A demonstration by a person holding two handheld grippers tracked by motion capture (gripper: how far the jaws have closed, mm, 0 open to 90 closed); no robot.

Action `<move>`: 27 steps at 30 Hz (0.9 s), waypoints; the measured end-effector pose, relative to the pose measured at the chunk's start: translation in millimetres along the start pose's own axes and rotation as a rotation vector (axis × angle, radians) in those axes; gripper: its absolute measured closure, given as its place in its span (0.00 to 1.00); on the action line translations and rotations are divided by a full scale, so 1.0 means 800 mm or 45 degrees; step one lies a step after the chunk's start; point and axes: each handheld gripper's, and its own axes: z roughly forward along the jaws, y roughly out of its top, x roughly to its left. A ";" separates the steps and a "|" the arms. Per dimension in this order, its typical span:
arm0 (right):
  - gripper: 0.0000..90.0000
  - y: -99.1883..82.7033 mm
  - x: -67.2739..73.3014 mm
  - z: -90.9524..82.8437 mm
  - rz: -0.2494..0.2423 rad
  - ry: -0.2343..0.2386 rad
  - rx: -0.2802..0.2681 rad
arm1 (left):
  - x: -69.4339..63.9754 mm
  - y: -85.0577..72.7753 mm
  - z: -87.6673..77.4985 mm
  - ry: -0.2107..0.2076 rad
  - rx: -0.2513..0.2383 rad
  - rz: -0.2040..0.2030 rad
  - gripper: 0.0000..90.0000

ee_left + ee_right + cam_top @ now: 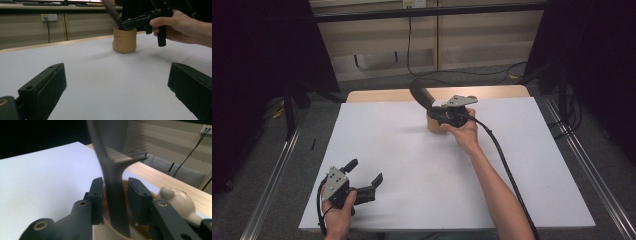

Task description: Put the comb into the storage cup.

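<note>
- Near table's far edge: right gripper clenched on comb standing in tan cup, handle down, leaning far-left.
- Near-left corner: left gripper released, bare sheet ahead.

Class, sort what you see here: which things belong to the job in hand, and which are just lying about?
In the job:
right gripper
comb, standing between its jaws
tan cup, which holds the comb's lower end

Lying about:
left gripper, open and idle near the table edge
wall socket
hanging cable
small black item on the floor
</note>
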 end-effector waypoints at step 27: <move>0.47 0.007 0.010 -0.030 0.026 -0.018 -0.052 | 0.001 0.000 0.000 0.005 -0.001 0.002 0.02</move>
